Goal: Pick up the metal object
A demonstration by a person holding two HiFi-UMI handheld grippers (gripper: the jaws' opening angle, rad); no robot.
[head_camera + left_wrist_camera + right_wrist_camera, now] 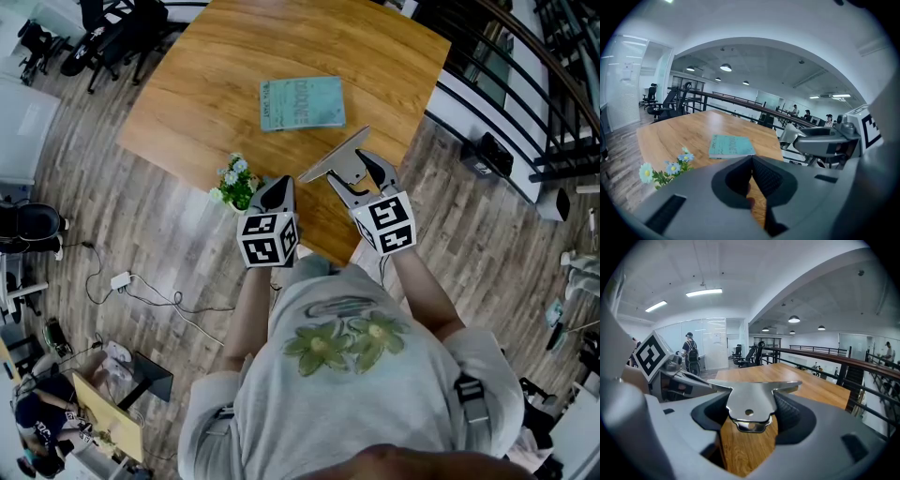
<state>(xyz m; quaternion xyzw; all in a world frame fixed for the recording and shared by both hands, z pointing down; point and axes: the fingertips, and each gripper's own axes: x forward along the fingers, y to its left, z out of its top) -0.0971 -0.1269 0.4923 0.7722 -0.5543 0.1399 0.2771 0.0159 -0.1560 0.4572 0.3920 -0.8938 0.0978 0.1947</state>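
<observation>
The metal object is a flat, shiny T-shaped plate with a small hole. My right gripper is shut on its stem and holds it above the near edge of the wooden table. In the right gripper view the plate sticks out between the jaws of the right gripper, crossbar forward. My left gripper hovers just to the left. In its own view the left gripper is shut, with nothing between the pads.
A teal book lies mid-table, also seen ahead of the left gripper as a book. A small bunch of flowers sits at the table's near edge beside the left gripper. A black railing runs right of the table; office chairs stand far left.
</observation>
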